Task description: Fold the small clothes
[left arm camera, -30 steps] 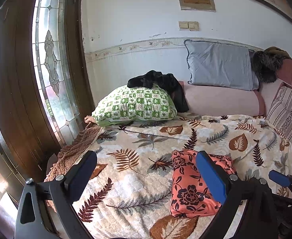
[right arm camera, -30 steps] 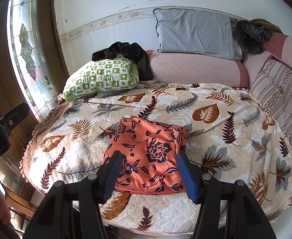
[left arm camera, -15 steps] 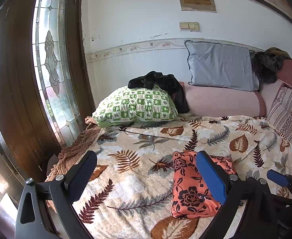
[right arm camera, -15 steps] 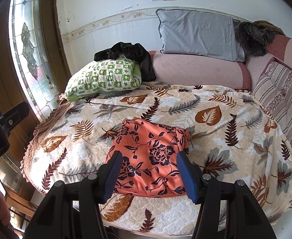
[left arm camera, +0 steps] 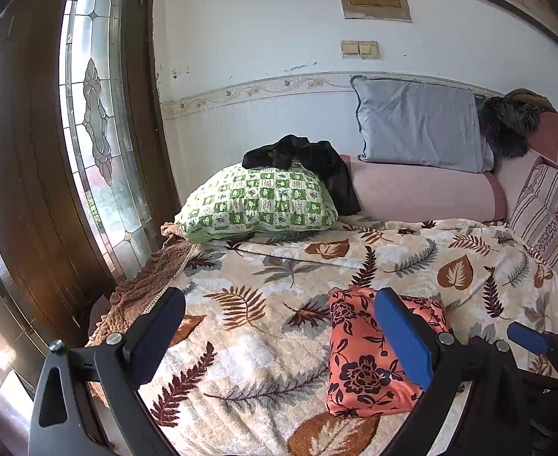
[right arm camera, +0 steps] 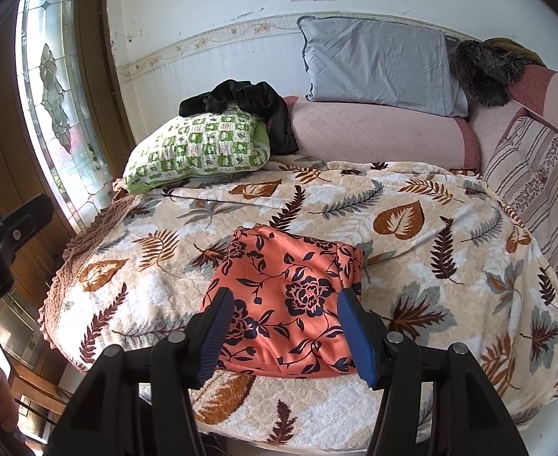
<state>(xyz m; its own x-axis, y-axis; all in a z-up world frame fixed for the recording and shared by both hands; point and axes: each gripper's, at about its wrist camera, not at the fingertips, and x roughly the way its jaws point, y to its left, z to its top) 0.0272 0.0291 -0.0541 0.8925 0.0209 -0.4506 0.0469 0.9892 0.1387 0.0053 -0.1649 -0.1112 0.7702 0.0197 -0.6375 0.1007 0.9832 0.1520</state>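
Observation:
A folded orange garment with dark flowers [right arm camera: 290,300] lies flat on the leaf-patterned blanket [right arm camera: 412,228] near the bed's front edge. It also shows in the left wrist view [left arm camera: 359,353]. My right gripper [right arm camera: 284,338] is open and empty, held just in front of and above the garment's near edge. My left gripper [left arm camera: 279,338] is open and empty, off to the garment's left, its right finger overlapping the garment in view. The right gripper's fingertips [left arm camera: 526,336] show at the right edge of the left wrist view.
A green checked pillow [right arm camera: 199,148] with a black garment [right arm camera: 248,102] on it lies at the back left. A grey pillow [right arm camera: 378,64] and pink bolster [right arm camera: 374,133] line the wall. A striped cushion [right arm camera: 537,190] is on the right. A wooden door with stained glass [left arm camera: 92,152] stands left.
Both grippers have drawn back slightly from the bed, so the garment sits a little farther away. Both stay open. The garment has not moved.

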